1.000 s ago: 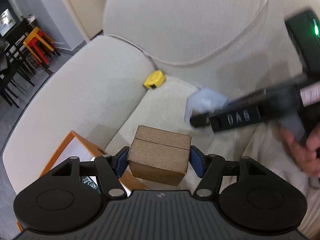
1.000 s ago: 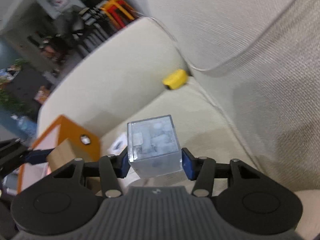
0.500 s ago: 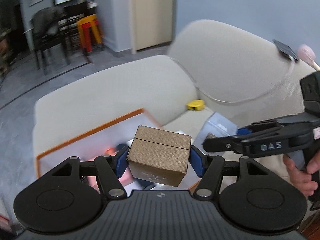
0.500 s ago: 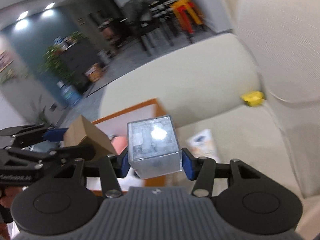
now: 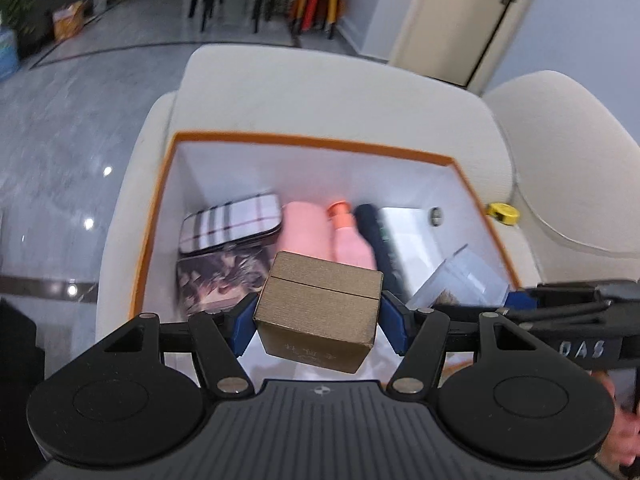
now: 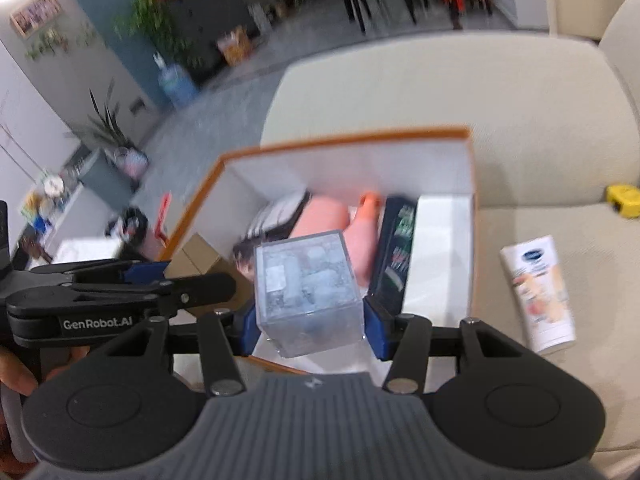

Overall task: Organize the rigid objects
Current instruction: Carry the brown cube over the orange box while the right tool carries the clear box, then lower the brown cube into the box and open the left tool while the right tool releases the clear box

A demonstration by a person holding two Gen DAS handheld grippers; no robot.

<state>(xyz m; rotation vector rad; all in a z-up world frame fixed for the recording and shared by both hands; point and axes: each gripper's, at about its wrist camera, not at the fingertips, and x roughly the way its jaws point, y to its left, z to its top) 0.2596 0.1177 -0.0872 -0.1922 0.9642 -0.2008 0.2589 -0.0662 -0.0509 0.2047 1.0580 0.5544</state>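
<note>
While both grippers hang over the storage box, the scene reads so:
Surface: cream fabric sofa [image 5: 320, 92]; grey tiled floor [image 5: 80, 92] behind.
Storage box [image 5: 312, 142]: orange rim, white walls, holding a pink bottle [image 5: 352, 240] and a plaid case [image 5: 232, 220].
Left gripper [image 5: 318, 316]: fingers clamp a brown ribbed cardboard box [image 5: 316, 308].
Right gripper [image 6: 310, 320]: fingers clamp a clear plastic cube [image 6: 308, 292].
Sofa seat: white tube [image 6: 540, 292], yellow tape measure [image 6: 624, 199].

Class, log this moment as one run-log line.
left hand-held gripper: holds brown box | right hand-held gripper: holds clear cube | both over orange-rimmed bin
</note>
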